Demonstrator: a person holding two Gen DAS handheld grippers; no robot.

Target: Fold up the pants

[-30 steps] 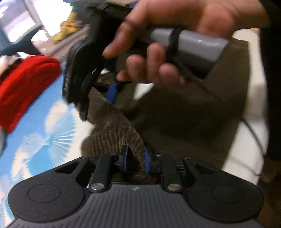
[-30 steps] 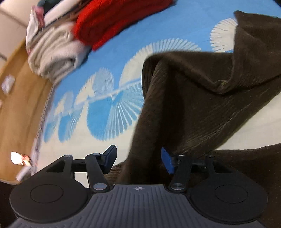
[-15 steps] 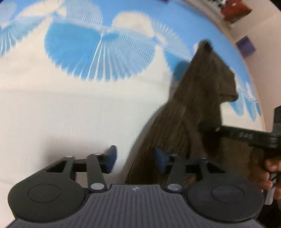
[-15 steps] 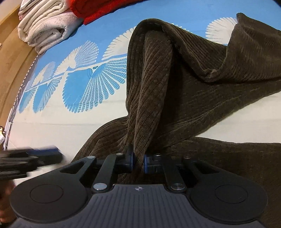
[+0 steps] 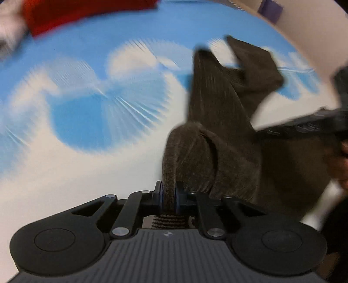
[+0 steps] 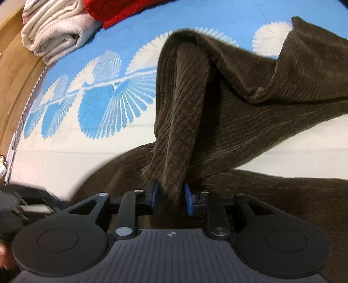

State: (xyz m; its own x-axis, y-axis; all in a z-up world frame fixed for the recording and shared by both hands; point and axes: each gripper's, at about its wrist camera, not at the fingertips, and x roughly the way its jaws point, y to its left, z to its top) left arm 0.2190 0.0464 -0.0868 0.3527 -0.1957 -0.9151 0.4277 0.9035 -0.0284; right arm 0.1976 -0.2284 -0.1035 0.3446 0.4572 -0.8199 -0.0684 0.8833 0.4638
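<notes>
The dark brown corduroy pants point(image 6: 239, 104) lie bunched on a blue and white patterned bed sheet point(image 6: 104, 108). My right gripper point(image 6: 171, 199) is shut on a raised fold of the pants, which rises in a ridge away from its blue pads. My left gripper point(image 5: 168, 194) is shut on another edge of the pants point(image 5: 217, 130), pinched between its pads. The right gripper and the hand holding it show dark and blurred at the right edge of the left wrist view point(image 5: 315, 124). The left gripper shows blurred at the lower left of the right wrist view point(image 6: 24, 204).
A red garment point(image 6: 130, 8) and a folded white towel point(image 6: 54, 32) lie at the far end of the bed. A wooden floor point(image 6: 13, 71) runs along the bed's left side. A wall with a purple patch point(image 5: 269, 6) is at the back.
My left gripper was open beside the pants half a second ago and has shut on an edge of them. My right gripper stays shut on its fold, lifted slightly.
</notes>
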